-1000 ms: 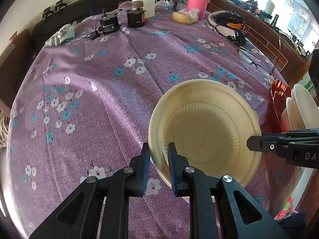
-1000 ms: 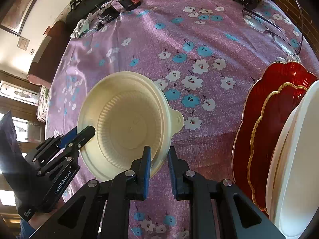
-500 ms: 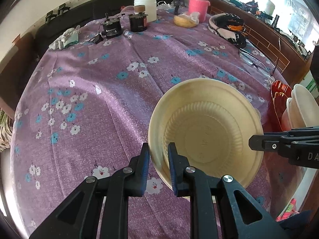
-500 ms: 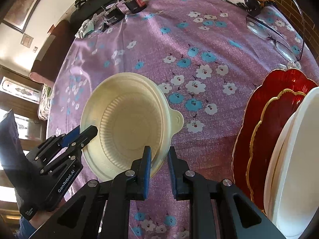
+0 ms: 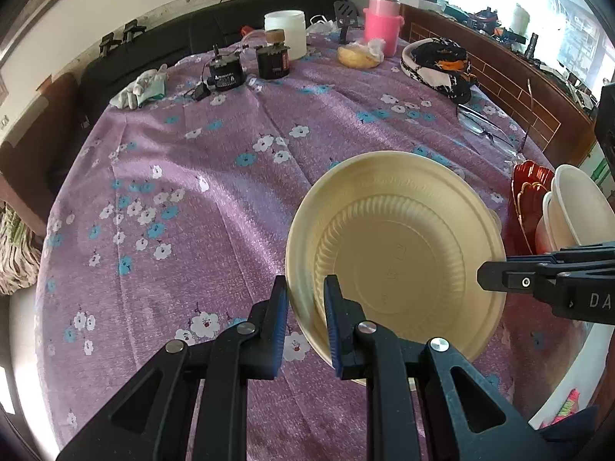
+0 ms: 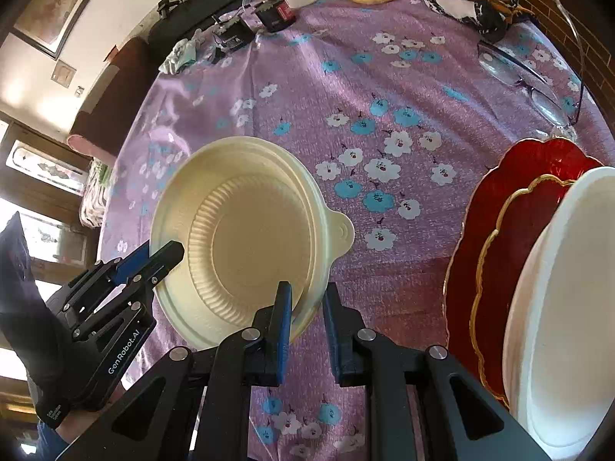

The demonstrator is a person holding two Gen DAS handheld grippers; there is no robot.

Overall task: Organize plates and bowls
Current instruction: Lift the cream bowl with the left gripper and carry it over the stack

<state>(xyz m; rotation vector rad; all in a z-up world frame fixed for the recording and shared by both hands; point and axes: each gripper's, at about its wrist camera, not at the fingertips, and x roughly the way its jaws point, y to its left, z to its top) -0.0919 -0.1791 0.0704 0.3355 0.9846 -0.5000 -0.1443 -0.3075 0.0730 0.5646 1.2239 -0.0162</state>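
The left tongs are clamped on the rim of a cream-coloured round disposable plastic bowl with a ribbed inner wall, one blue-padded finger outside the rim and the other inside it. The right tongs grip the same bowl at the opposite edge, again with one finger on each side of the rim, so the bowl hangs between the two pairs of tongs, tilted, above a desk covered with a purple cloth printed with white and blue flowers. A small rounded tab juts from the bowl's rim just ahead of the right tongs. In the right wrist view the left tongs come in from the left side, carried by a hand in a dark glove; in the left wrist view the right tongs reach in from the right. Just to the right of the right tongs stand upright dishes: a red scalloped plate with a gold edge, and nearer the lens a white plate. Far ahead of both tongs, at the desk's far edge, sit a white plastic jar, a pink thermos flask, two small black devices and a pale crumpled glove. A pair of clear glasses lies ahead and to the right of the right tongs.
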